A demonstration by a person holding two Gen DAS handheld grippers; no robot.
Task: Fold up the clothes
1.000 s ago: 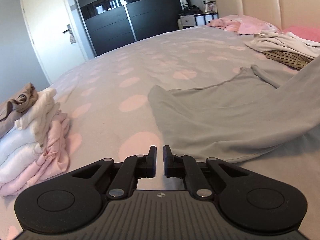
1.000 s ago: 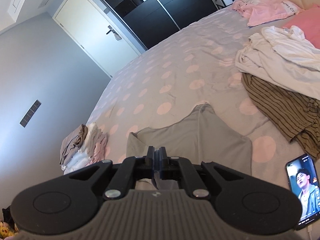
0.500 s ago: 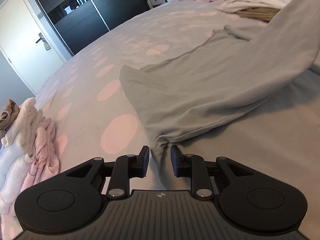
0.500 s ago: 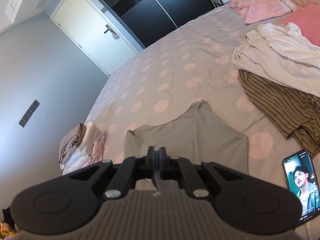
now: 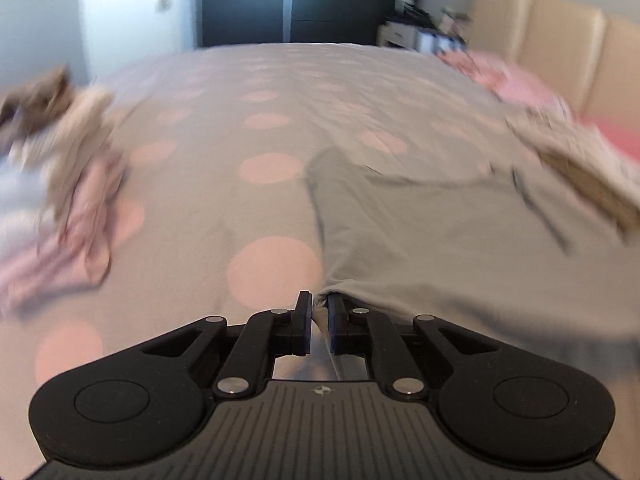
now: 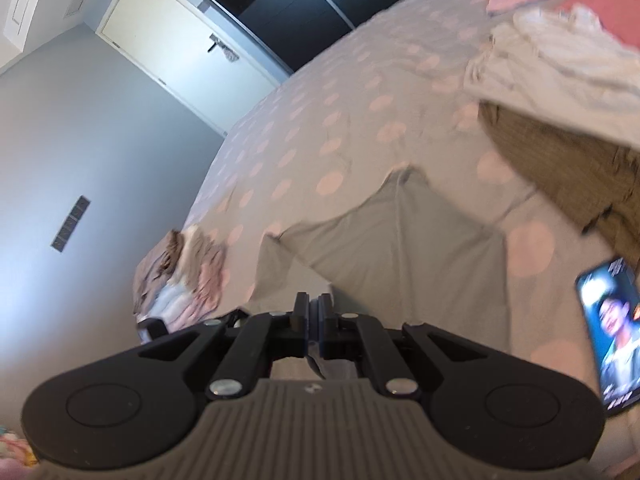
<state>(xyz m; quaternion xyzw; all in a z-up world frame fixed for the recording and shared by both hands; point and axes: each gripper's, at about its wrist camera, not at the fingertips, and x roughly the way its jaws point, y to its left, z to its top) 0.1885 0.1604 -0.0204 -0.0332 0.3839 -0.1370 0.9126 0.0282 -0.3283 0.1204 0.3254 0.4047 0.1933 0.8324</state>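
Note:
A grey shirt [image 5: 440, 232] lies spread on the dotted bed cover [image 5: 272, 168]. My left gripper [image 5: 319, 308] is at its near corner, and its jaws are closing with a bunched bit of the hem pinched between the pads. In the right wrist view the same grey shirt [image 6: 400, 248] runs from the bed up into my right gripper [image 6: 315, 308], which is shut on another part of its near edge. A fold of grey cloth shows below those fingers. Both views are blurred by motion.
A stack of folded clothes [image 5: 60, 184] sits at the left of the bed, also seen as the folded stack [image 6: 180, 268]. A heap of loose white and striped clothes [image 6: 560, 80] lies at the right. A phone [image 6: 612, 332] with its screen lit rests near the right edge.
The left gripper went from shut and empty to open around the shirt's near corner, then closed on it while rolling. The right gripper kept its hold and tilted slightly.

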